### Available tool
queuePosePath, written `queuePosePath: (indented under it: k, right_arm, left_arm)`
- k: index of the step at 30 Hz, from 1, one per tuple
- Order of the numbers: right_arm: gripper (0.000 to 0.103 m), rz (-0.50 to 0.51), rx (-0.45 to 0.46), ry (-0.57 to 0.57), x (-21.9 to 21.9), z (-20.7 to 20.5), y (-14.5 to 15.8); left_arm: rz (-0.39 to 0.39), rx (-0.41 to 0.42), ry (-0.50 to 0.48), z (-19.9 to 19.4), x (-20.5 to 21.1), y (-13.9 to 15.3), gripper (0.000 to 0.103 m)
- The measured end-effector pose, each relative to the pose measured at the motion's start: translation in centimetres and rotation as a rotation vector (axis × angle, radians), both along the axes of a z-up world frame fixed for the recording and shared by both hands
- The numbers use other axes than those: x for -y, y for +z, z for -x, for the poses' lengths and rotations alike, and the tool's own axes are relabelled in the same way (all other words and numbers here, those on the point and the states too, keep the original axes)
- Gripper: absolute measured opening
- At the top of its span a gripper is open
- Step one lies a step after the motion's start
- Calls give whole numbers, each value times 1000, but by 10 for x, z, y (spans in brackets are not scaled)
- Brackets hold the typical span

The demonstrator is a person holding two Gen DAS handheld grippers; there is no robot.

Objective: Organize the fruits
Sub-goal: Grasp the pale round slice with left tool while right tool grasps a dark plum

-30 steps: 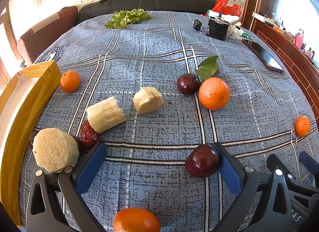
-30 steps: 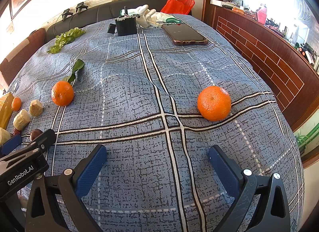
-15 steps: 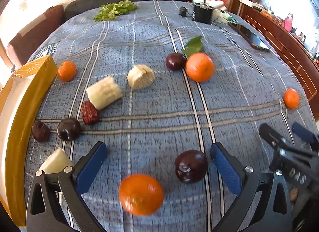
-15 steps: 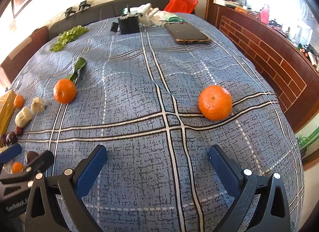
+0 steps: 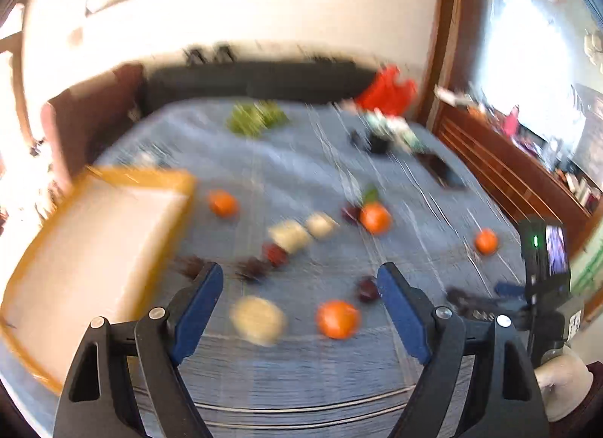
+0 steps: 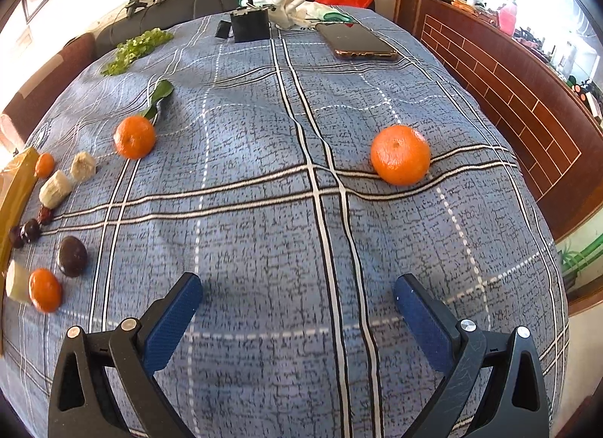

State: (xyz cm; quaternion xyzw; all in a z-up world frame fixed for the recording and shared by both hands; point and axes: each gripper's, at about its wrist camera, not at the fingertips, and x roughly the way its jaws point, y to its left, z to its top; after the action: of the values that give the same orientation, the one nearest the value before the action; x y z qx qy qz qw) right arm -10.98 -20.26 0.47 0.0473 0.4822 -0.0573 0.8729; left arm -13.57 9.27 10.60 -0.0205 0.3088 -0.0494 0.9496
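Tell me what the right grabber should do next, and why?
Probably ease forward and a little to the right toward the lone orange. The right gripper is open and empty, hovering above the blue plaid cloth. That orange sits apart from the other fruit clustered at the far left beside the yellow tray; nothing lies between it and the fingers.
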Motion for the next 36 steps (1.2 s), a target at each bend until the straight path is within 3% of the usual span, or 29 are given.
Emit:
queuePosePath:
  k: [5,9,12,15,18,22,28,31,36]
  right_arm:
    - [103,15,-10,-18,-3,1,2]
    - [95,-60,79,48,-17,15,23]
    - [94,-132,170,183,-42,21,43]
    - [87,-202,172,320,-71,16,46]
    - [76,-206,149,398,-96,6,39]
    - [70,-224,136,417,-109,-3,28]
    - [62,-287,103,404,-104,-14,17]
    - [52,-314,82,398,-101,-21,12]
    - [51,-306,86,407,-103,-23,10]
  left_arm:
    - [-20,94,137,20,-53,27,84]
    - [43,103,122,20,-79,24,85]
    - [79,42,111,11,-83,10,85]
    - [140,-24,66,3,-79,-8,83]
    - [143,-70,36,-3,-73,-21,64]
    - [145,-109,-13,-9,-66,-33,64]
    - [73,-165,-117,-18,-42,-51,64]
    - [42,-208,-135,-26,-34,-63,64]
    - [57,-248,-151,-44,-30,-75,62]
